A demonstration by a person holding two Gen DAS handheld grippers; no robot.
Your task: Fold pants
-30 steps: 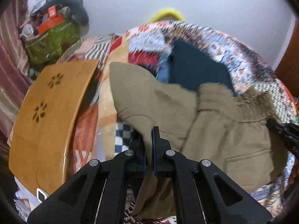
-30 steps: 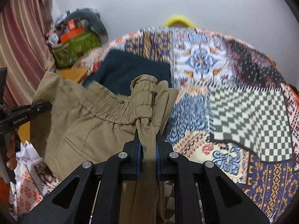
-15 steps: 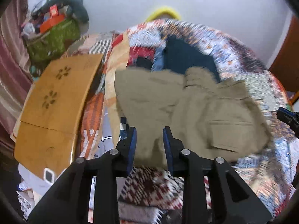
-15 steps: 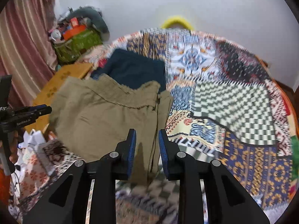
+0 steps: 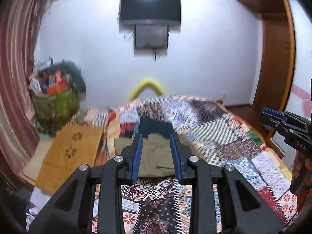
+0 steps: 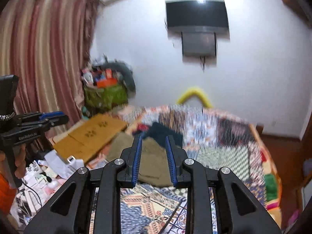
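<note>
Pants [image 5: 154, 156], khaki and folded into a compact stack, lying on the patchwork bedspread [image 5: 224, 136] beyond both sets of jaws, gripped by neither. Left gripper [image 5: 156, 152] spread wide and empty, raised well clear of the cloth; right gripper [image 6: 152, 154] likewise wide apart and empty, seen from the left wrist at 3 o'clock, well apart from the stack. Outward from the left jaws: khaki stack at 12 o'clock, a dark navy garment [image 5: 156, 126] touching its far edge, a wooden board [image 5: 72, 150] at 9 o'clock just beside the bed, a green bag [image 5: 56, 103] of clutter at 10 o'clock, a wall-mounted screen [image 5: 150, 7] high at 12 o'clock. Heavy blur across both views, so fold edges hard to read; whether another fold remains cannot be told. Judged risks: loosely stacked layers likely to slump or spring open if nudged, being soft and unpinned; a return grasp aimed through blur could pinch only the top layer and peel the fold apart, or catch the bedspread or navy garment along with the khaki; stack sitting near the 9 o'clock edge of the bed, so a sideways drag could slide it toward the board and floor clutter [image 6: 44, 173].
</note>
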